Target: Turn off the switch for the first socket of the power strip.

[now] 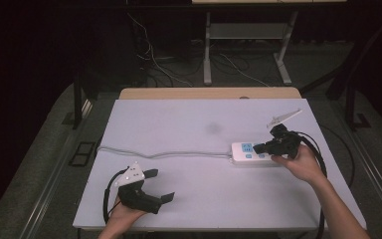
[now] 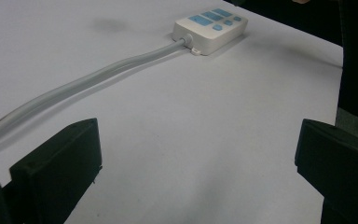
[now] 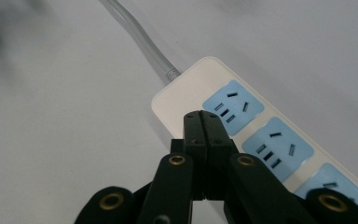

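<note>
A white power strip (image 1: 249,153) with blue sockets lies at the right of the white table top; its grey cable (image 1: 164,155) runs left across the board. My right gripper (image 1: 256,148) hovers just over the strip, jaws shut with nothing between them. In the right gripper view the closed tips (image 3: 202,122) sit above the strip (image 3: 200,88) beside the first blue socket (image 3: 233,107). My left gripper (image 1: 159,184) rests at the front left, open and empty. The left gripper view shows the strip (image 2: 210,26) far ahead and its cable (image 2: 88,81) passing on the left.
The white board (image 1: 204,119) lies on a wooden table whose far edge (image 1: 209,93) shows behind it. Beyond stand table legs (image 1: 207,50) and loose cables on a dark floor. The person's right hand (image 1: 303,164) sits by the board's right side.
</note>
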{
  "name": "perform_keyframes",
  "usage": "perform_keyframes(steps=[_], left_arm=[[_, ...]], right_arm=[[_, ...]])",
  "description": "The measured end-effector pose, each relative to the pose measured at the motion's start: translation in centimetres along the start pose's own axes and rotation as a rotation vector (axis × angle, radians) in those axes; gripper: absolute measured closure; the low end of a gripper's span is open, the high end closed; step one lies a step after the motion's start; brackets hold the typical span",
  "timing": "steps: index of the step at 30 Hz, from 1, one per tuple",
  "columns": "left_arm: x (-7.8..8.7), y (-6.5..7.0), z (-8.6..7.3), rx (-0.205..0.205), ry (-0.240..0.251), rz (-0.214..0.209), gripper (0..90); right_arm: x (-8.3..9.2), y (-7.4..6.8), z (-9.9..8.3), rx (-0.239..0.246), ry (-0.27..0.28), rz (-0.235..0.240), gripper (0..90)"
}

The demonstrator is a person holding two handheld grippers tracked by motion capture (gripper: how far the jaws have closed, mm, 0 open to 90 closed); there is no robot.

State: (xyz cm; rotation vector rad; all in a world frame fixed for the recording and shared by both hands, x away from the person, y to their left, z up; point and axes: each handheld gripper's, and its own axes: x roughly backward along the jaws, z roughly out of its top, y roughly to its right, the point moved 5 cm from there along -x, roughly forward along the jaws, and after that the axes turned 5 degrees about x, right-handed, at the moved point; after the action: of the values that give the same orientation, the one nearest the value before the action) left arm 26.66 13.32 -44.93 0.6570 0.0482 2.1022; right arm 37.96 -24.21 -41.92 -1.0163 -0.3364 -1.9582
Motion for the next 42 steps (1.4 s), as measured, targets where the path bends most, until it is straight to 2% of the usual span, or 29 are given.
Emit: perform_keyframes(steps=[4,8,10,15,19,20,21,23,25,26,33,42], left_arm=[[0.0,0.0,0.0,0.0,0.0,0.0,0.0],[0.0,0.1,0.0,0.001,0.003,-0.001,0.0],[0.0,0.1,0.0,0.002,0.003,-0.001,0.0],[0.0,0.1,0.0,0.003,0.006,0.0,0.0],[0.1,0.1,0.0,0.003,0.005,0.001,0.0],[0.1,0.1,0.0,0.003,0.005,0.001,0.0],[0.1,0.1,0.0,0.003,0.005,0.002,0.0],[0.0,0.1,0.0,0.003,0.005,0.002,0.0],[0.0,0.1,0.0,0.003,0.005,0.002,0.0],[0.0,0.1,0.0,0.003,0.004,0.003,0.0],[0.0,0.1,0.0,0.004,0.004,0.004,0.0],[0.1,0.1,0.0,0.005,0.006,0.007,0.0]], right_arm=[[1.4,-0.1,-0.2,-0.016,0.028,-0.009,89.2],[2.2,0.0,-0.3,-0.035,0.043,-0.021,84.7],[2.9,0.1,-0.5,-0.068,0.06,-0.03,77.9],[3.9,0.2,-1.0,-0.119,0.103,-0.063,56.4],[4.8,0.2,-1.6,-0.159,0.132,-0.096,35.9],[4.8,0.2,-1.6,-0.159,0.132,-0.096,35.9],[5.1,0.1,-2.0,-0.175,0.144,-0.103,23.0],[5.4,0.0,-2.4,-0.193,0.164,-0.102,12.8],[5.8,-0.2,-2.9,-0.202,0.186,-0.096,8.4],[6.0,-0.3,-3.2,-0.204,0.197,-0.094,0.0],[6.5,-1.1,-4.4,-0.228,0.222,-0.083,0.2],[6.6,-2.9,-5.4,-0.217,0.271,-0.055,0.2]])
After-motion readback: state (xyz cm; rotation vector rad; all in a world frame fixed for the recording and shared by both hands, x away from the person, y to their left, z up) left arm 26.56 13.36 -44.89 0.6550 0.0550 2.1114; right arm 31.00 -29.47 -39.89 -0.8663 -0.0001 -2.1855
